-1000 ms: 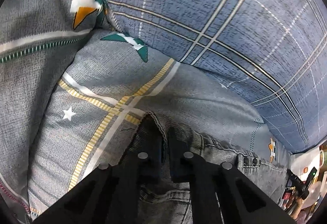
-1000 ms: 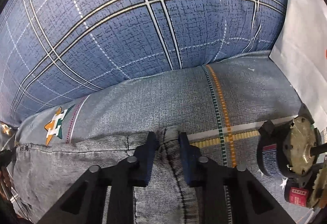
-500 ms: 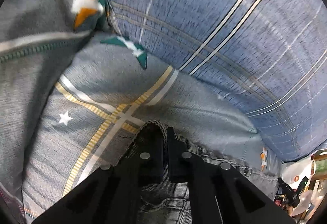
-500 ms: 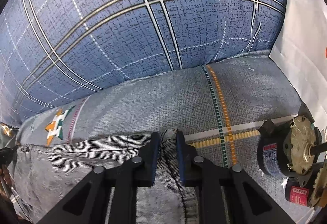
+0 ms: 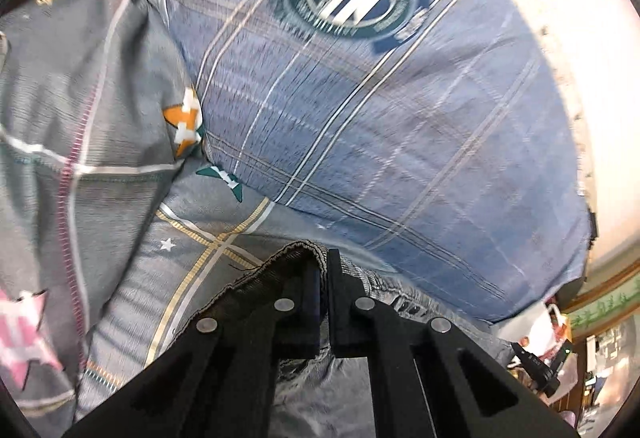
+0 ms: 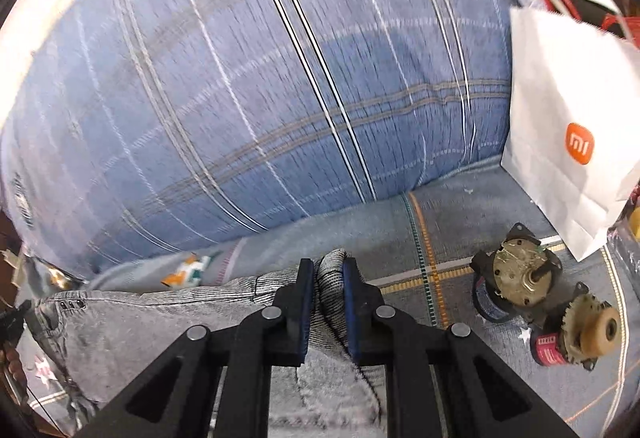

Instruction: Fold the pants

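Clearly soft goods: the grey denim pants [image 6: 168, 322] lay on the grey patterned bedsheet [image 6: 460, 214], their waistband stretched between the two tools, with the big blue plaid pillow [image 6: 260, 78] bulking at twelve o'clock behind. Left gripper [image 5: 323, 270] was clamped tight on one waistband corner, a frayed hem edge peeking above the pads; right gripper [image 6: 325, 276] was pinched on the other corner, a thick bunch of ribbed cloth and seam wedged between its blue-faced fingers [image 6: 306, 302]. Judged the fabric limp but fairly weighty for cloth, likely to sag and drag in the middle, not slippery, nothing fragile about it. Waistband corners looked the right hold: doubled, stitched, stiff enough not to slide out. Two old motors [image 6: 516, 278] sat at three o'clock of the right tool, a white paper bag [image 6: 568, 126] at two; a swinging leg could snag them.
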Motion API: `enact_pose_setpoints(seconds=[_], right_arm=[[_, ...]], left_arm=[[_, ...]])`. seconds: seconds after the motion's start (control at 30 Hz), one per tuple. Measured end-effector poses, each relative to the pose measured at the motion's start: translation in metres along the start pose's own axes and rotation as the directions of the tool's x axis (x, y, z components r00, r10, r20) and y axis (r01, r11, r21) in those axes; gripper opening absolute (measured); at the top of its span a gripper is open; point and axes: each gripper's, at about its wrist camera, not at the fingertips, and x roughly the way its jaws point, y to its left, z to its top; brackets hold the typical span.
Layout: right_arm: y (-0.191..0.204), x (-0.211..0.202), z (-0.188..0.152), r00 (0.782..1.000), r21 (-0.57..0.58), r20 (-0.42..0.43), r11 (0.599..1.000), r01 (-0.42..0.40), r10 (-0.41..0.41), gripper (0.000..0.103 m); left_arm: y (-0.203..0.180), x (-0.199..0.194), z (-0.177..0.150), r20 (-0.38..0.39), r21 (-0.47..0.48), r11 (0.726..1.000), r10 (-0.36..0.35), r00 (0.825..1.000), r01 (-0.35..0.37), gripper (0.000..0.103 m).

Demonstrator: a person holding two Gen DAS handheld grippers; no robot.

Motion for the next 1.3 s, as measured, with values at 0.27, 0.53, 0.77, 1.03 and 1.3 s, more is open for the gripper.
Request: enact_pose_setpoints(seconds=[0.27,0.53,0.77,1.03,1.3], right_arm=[[0.002,-0.032,-0.010,0.998,0.010,0.053,0.999,-0.046,0.046,0.015],[-0.004,-0.079,-0.034,0.987,0.014,0.121,0.994,-0.111,0.109,0.015],[-0.041,-0.136,-0.153,0.972,0.055,0.171,0.983,-0.175,0.164,0.015],[-0.080,-0.095,-0.282,0.992,0.097,-0.060,0.990,-0.104,0.111,0.029],[-0.083,-0.130,-0.257,0.995,0.167,0.052,0.982,-0.088,0.080,0.061]], left_arm=[[0.004,-0.032,-0.012,0.020,0.007,0.999,-0.039,0.999,0.039,0.002],[0.017,-0.078,-0.037,0.037,0.042,0.995,-0.093,0.995,0.091,0.002],[0.072,-0.132,-0.117,0.031,0.045,0.989,-0.145,0.989,0.143,0.003],[0.146,-0.119,-0.176,-0.099,-0.019,1.000,0.022,0.995,-0.024,0.003],[0.110,-0.153,-0.170,0.017,0.069,0.992,0.102,0.995,-0.103,0.014]])
